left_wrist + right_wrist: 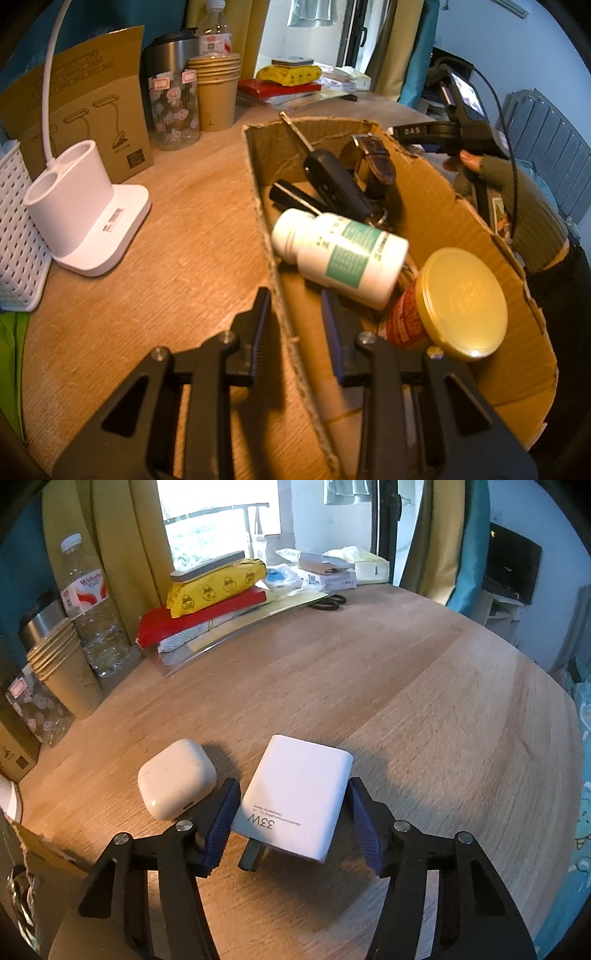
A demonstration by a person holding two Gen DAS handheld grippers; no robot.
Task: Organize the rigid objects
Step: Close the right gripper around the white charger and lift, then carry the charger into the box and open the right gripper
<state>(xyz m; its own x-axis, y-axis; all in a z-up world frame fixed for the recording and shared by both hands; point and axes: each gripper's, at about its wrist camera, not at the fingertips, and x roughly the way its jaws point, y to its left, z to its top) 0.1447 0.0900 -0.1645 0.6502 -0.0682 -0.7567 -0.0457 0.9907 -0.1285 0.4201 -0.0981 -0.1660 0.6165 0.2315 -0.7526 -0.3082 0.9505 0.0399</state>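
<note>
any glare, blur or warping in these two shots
Left wrist view: fisheye bends the box walls, dark vignette in the corners, glare on the gold lid and the white bottle, the window is blown out. Right wrist view: the table edge curves, the window is overexposed, the charger is sharp and casts a soft shadow, the rim looks smeared.

The white charger (295, 797), lying on the table (406, 686) near its front edge, carries "33W" in large grey characters, with two lines of small print beside it too fine to read. The clear water bottle (92, 605) at the table's far left edge has a red and white label whose brand begins with "W"; the rest is blurred. The black device (424, 131) held past the cardboard box (461, 206) reads "DAS". The white pill bottle (340, 254) has a teal label, illegible.
</note>
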